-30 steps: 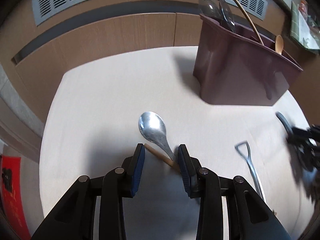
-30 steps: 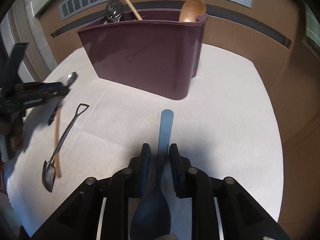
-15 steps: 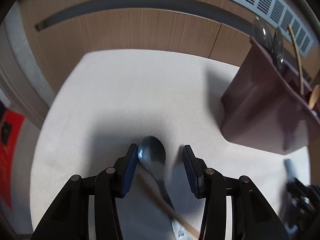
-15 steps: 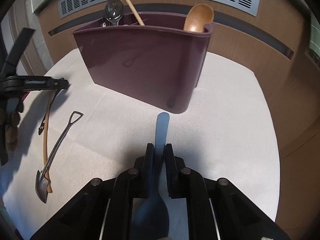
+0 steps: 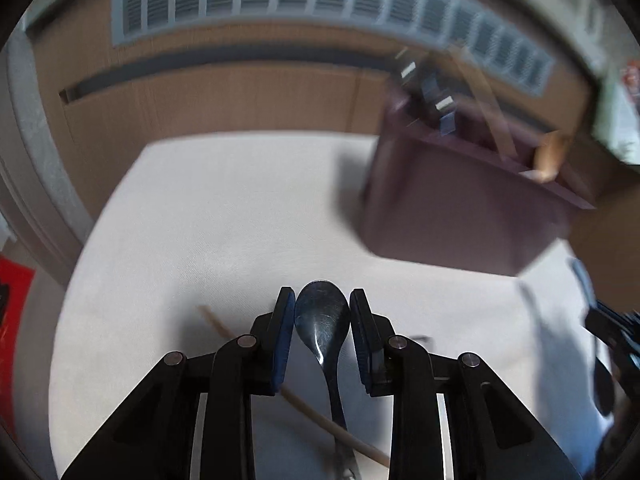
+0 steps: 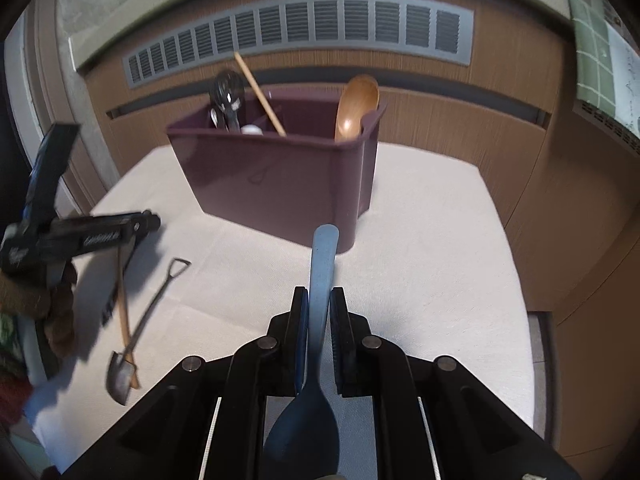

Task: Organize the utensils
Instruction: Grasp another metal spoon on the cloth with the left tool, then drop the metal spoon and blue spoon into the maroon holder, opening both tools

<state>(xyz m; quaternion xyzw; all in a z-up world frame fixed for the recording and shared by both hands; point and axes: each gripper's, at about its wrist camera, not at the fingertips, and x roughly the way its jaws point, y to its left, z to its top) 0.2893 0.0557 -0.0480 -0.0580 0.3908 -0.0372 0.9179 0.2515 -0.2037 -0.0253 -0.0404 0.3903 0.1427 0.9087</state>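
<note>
My left gripper point(image 5: 322, 304) is shut on the bowl of a metal spoon point(image 5: 322, 320), whose handle runs back under the fingers; it is seen from the side in the right wrist view point(image 6: 136, 226). A wooden chopstick point(image 5: 304, 404) lies on the white table under the left gripper. My right gripper point(image 6: 319, 300) is shut on a blue spoon point(image 6: 322, 264), handle pointing forward, lifted off the table. The maroon utensil holder point(image 6: 280, 176) stands ahead of it; it shows blurred in the left wrist view point(image 5: 460, 208).
The holder contains a wooden spoon point(image 6: 356, 104), a chopstick point(image 6: 260, 94) and metal spoons point(image 6: 228, 92). A small shovel-shaped metal spoon point(image 6: 148, 320) and the chopstick point(image 6: 124, 312) lie on the table point(image 6: 420, 260) at left. Wooden cabinets with a vent grille point(image 6: 300, 36) stand behind.
My left gripper has closed on the metal spoon's bowl and swung toward the holder. My right gripper has risen with the blue spoon; the holder's inside now shows.
</note>
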